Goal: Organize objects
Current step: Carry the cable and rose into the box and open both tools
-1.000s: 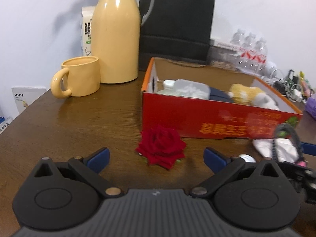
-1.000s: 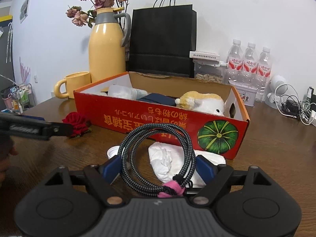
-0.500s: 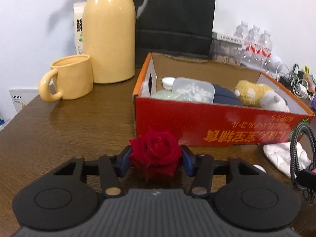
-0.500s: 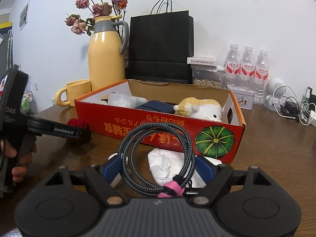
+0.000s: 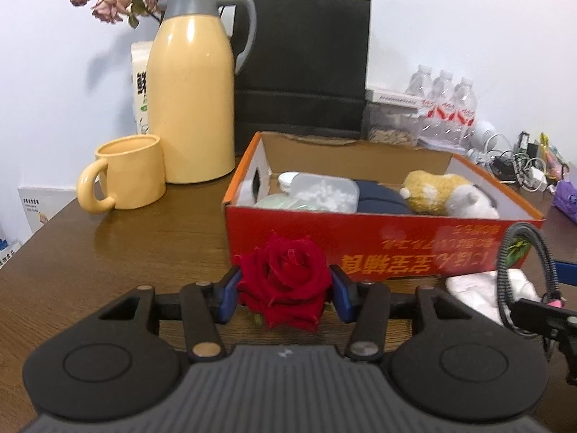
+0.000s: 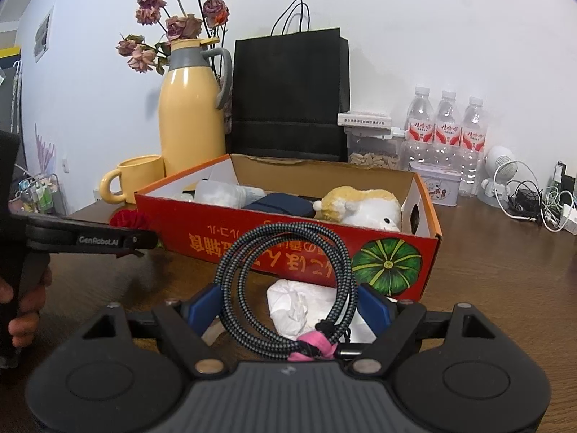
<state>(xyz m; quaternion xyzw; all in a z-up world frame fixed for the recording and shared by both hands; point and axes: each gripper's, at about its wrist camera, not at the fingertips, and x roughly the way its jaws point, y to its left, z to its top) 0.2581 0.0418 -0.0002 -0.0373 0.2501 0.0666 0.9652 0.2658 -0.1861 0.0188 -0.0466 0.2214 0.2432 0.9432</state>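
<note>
My left gripper (image 5: 284,290) is shut on a red rose (image 5: 285,281) and holds it above the table, just in front of the red cardboard box (image 5: 378,241). My right gripper (image 6: 288,305) is shut on a coiled braided cable (image 6: 288,285) with a pink tie, held up in front of the box (image 6: 288,238). The box holds a plush toy (image 6: 360,205), a dark blue pouch (image 6: 285,204) and a clear plastic container (image 5: 324,191). The rose also shows in the right wrist view (image 6: 128,218), held in the left gripper (image 6: 144,240).
A crumpled white tissue (image 6: 303,305) lies on the wooden table before the box. A yellow mug (image 5: 126,173), yellow thermos (image 5: 191,97), black paper bag (image 5: 303,65), water bottles (image 6: 447,133) and tangled cables (image 6: 533,202) stand behind and beside the box.
My left gripper closed on the red rose and lifted it off the table. My right gripper has risen slightly with the cable still in it.
</note>
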